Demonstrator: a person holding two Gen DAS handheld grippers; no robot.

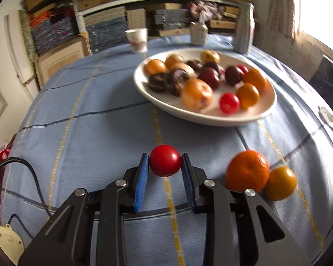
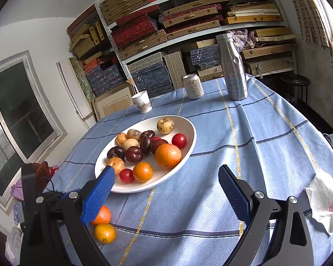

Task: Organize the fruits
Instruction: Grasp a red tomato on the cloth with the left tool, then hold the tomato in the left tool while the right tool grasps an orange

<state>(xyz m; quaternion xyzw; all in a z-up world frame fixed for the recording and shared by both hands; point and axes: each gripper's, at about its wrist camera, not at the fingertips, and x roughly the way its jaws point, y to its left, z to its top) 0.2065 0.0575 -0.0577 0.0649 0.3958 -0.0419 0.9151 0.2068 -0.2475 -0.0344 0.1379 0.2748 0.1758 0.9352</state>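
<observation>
Fruits are the matter here: most of them lie already in the white oval plate [image 1: 211, 119], which stands on the blue checked tablecloth [image 1: 88, 133], at about 1 o'clock from the left gripper [image 1: 165, 163]. This gripper is closed on a small red round fruit [image 1: 165, 160], maybe a cherry tomato or a small plum; both blue pads touch its sides. I cannot tell if the fruit is lifted or rests on the cloth. At 3 o'clock from it, a mandarin [image 1: 247, 170] and a smaller yellow-orange fruit [image 1: 280, 182] lie on the cloth, touching each other, outside the plate.

The right gripper [image 2: 164, 190] has its jaws wide apart and holds nothing; it hangs above the near rim of the plate.

I judge the step in hand is carrying the red fruit to the plate. The next move calls for going forward and a little right, over the rim, and releasing low at a free place near the red tomato [image 1: 229, 103], so it does not roll. Two fruits then remain.
</observation>
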